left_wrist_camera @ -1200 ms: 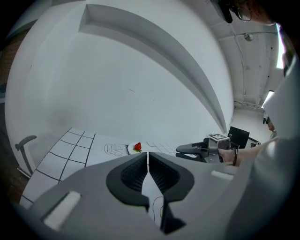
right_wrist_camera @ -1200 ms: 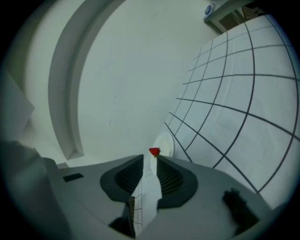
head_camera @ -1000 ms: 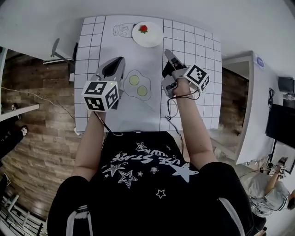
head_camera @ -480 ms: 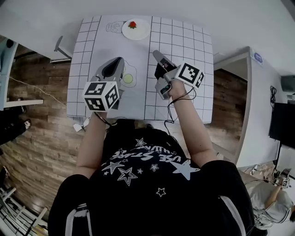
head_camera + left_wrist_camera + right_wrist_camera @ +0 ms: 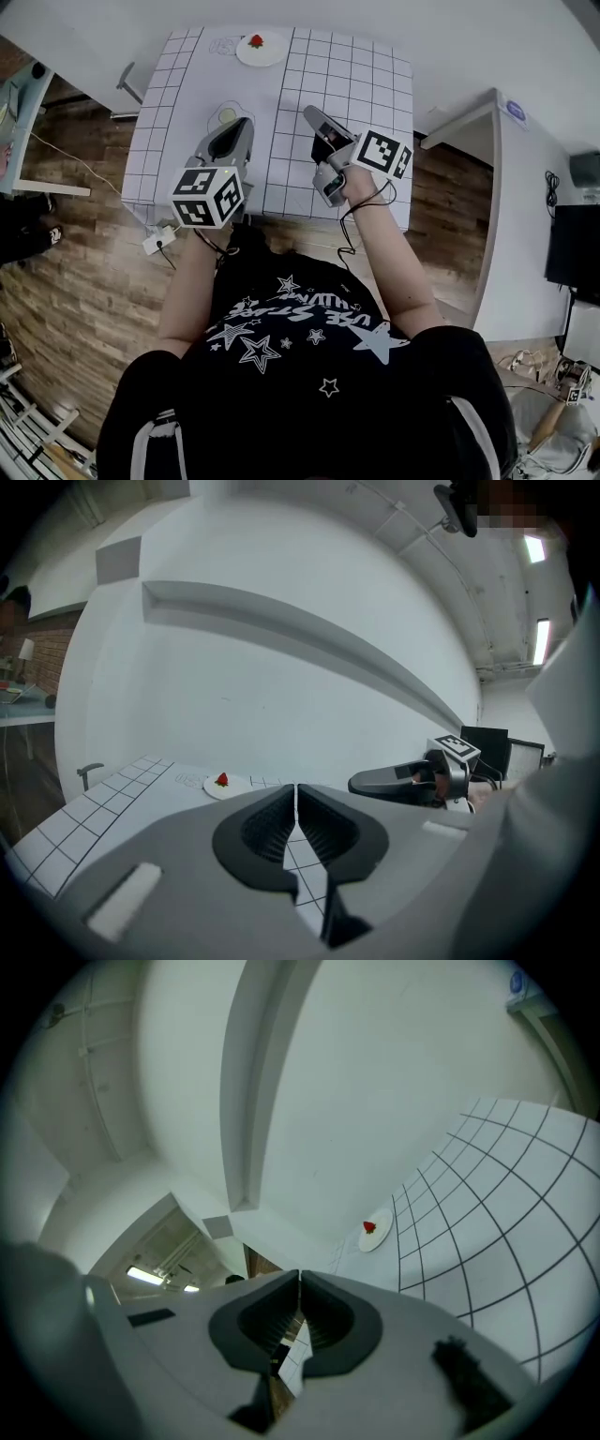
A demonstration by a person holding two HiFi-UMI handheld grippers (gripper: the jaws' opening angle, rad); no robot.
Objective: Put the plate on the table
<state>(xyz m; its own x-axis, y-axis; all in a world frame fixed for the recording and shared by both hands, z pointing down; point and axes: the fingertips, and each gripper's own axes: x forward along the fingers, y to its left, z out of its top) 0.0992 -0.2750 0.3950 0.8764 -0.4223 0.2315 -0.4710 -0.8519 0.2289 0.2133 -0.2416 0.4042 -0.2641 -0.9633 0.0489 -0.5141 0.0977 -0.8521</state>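
Only the head view shows the wood floor (image 5: 84,244). The left claw (image 5: 246,124) is closed and empty, and its view shows the right claw (image 5: 310,112), closed and empty too. The plate (image 5: 260,49) is round and white with a red strawberry (image 5: 256,41) on it. It sits at the far edge of the table (image 5: 356,84), well apart from both claws.

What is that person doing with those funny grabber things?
A person holds a gripper in each hand. The left gripper and right gripper are both shut and empty, up by the near end of the table. The plate, with a strawberry on it, sits at the far end. Nothing is being held right now.
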